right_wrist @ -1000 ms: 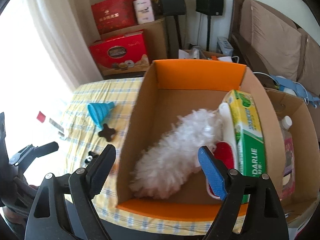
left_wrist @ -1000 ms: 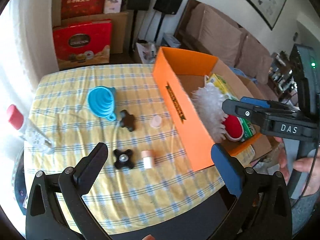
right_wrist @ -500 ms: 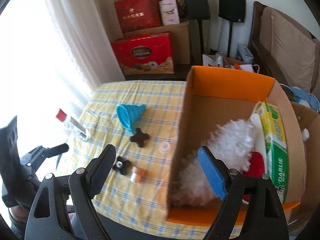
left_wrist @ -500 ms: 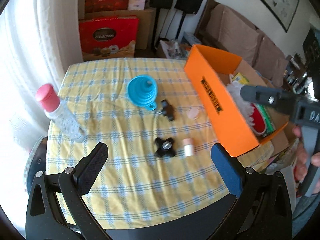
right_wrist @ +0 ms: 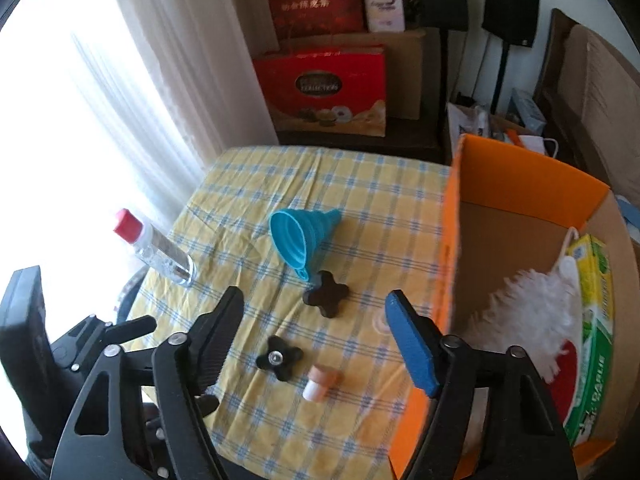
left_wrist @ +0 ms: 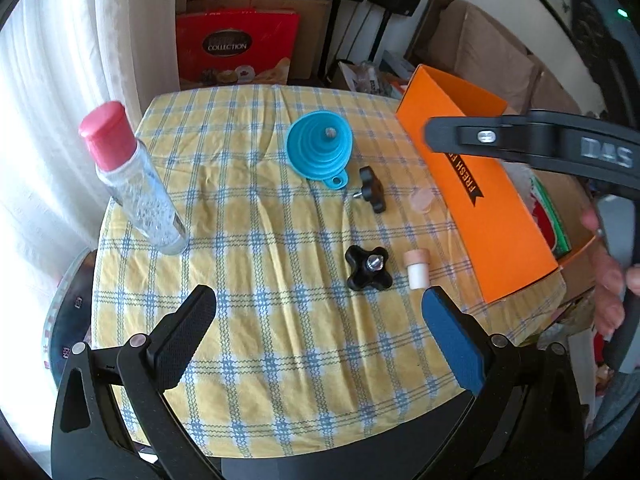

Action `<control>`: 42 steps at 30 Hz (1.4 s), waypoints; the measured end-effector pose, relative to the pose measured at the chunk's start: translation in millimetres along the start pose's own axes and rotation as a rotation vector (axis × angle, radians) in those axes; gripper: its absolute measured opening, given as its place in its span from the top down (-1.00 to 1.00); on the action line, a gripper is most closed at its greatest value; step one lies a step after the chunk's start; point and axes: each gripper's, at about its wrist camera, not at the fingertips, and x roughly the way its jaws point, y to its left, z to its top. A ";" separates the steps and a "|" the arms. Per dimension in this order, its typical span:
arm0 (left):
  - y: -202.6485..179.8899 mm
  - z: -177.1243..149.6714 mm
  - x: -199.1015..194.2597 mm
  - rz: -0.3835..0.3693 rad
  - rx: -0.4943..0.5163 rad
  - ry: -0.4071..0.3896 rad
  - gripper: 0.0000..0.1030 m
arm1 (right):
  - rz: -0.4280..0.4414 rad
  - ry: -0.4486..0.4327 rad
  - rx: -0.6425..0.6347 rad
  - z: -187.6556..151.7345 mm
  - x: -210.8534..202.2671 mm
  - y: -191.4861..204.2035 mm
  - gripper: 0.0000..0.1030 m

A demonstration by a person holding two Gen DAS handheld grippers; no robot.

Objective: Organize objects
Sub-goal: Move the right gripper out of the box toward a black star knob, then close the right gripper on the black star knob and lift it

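Observation:
On the yellow checked tablecloth [left_wrist: 248, 208] lie a blue funnel [left_wrist: 320, 148] [right_wrist: 296, 236], two black star knobs [left_wrist: 372, 190] [left_wrist: 367, 268], a small pink-and-white stopper [left_wrist: 415, 270] [right_wrist: 318, 382] and a pale pink cap [left_wrist: 423, 202]. A clear bottle with a red cap [left_wrist: 136, 176] [right_wrist: 156, 248] stands at the left edge. The orange box [left_wrist: 480, 200] [right_wrist: 520, 176] at the right holds a white duster [right_wrist: 520, 308] and a green carton [right_wrist: 596, 340]. My left gripper [left_wrist: 316, 304] hangs open above the near cloth. My right gripper [right_wrist: 316, 300] hovers over the knobs, jaws closing on nothing.
Red gift boxes [right_wrist: 320, 88] and cardboard cartons stand on the floor behind the table. White curtains [left_wrist: 60, 80] hang at the left, and a brown sofa [left_wrist: 492, 52] sits at the back right. A hand [left_wrist: 608, 280] holds the right gripper's handle beside the box.
Both views swung left, away from the orange box and over the table. The bottle came into sight. The right gripper's jaws stand narrower than before.

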 end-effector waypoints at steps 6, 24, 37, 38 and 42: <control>4.8 -2.9 3.6 -0.009 -0.005 0.010 -1.00 | -0.008 0.075 -0.015 4.1 38.1 6.3 0.03; 12.6 -7.2 12.3 -0.042 -0.012 0.028 -1.00 | -0.103 0.188 -0.040 5.2 103.3 6.7 -0.13; 19.4 -6.9 16.1 -0.061 -0.034 0.034 -1.00 | -0.088 0.211 0.013 -0.8 117.9 -2.0 0.19; 19.2 -7.1 15.9 -0.063 -0.034 0.034 -1.00 | -0.075 0.212 0.020 -0.8 117.7 -2.7 0.19; 18.4 -7.2 15.5 -0.063 -0.032 0.034 -1.00 | -0.062 0.214 0.015 -2.5 117.0 1.7 0.20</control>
